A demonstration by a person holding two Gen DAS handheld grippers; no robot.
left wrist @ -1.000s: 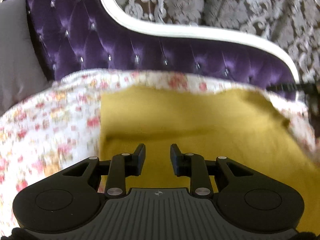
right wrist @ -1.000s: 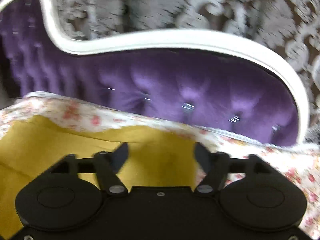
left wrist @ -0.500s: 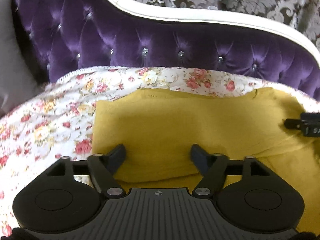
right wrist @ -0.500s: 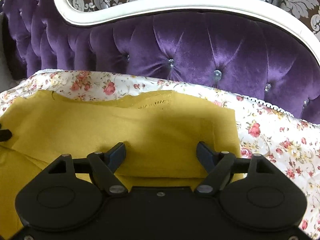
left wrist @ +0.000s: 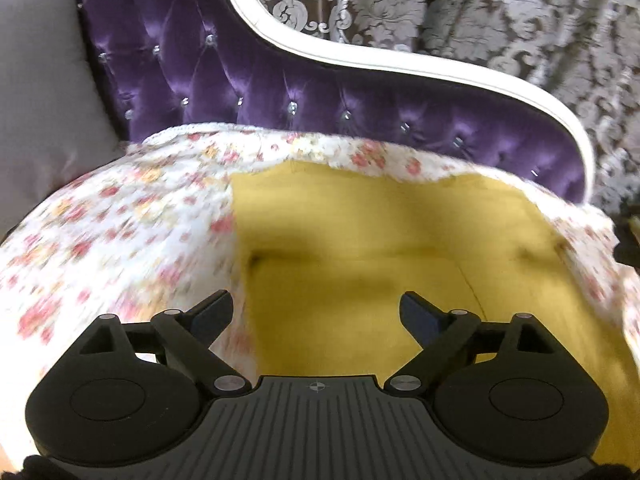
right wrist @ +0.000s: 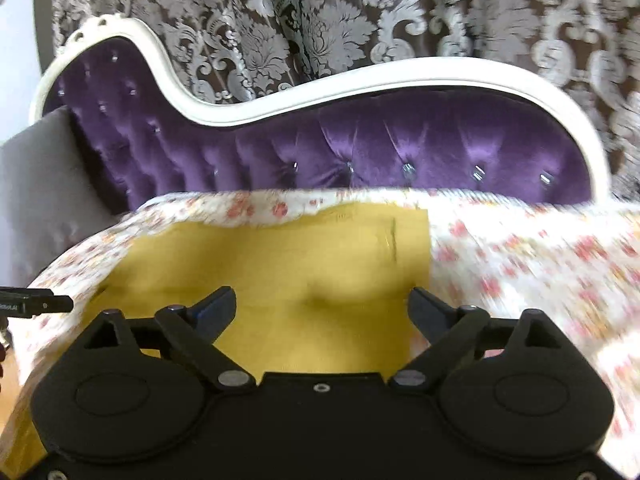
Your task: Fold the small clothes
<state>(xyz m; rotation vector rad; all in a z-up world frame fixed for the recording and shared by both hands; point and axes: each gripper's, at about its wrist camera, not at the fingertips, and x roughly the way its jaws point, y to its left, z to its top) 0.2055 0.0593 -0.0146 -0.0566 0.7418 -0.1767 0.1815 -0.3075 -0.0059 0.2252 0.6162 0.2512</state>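
I have both tongs spread wide and gripping nothing: the left tongs (left wrist: 317, 312) hang over the near left part of the mustard-yellow garment (left wrist: 360, 272), and the right tongs (right wrist: 322, 308) hang over its near right part. The garment lies flat on the floral sheet (left wrist: 120, 232), ahead of and beneath both tongs, with a fold line running across it just beyond the left tongs' fingers (left wrist: 216, 312). Its far edge sits close to the purple tufted backrest (right wrist: 380, 152). Both views are smeared with motion blur, so I cannot say for sure how many layers are stacked at that crease. My main worry is the next pinch. If I close too shallow I judge I will catch only the top layer, and the fold underneath will slide open as I lift. If I go too deep, the floral sheet could come up with the garment, since the two lie in contact and the sheet looks loose. Uneven timing between the two sides would likely skew the fold. The soft knit will probably sag between the two grips.
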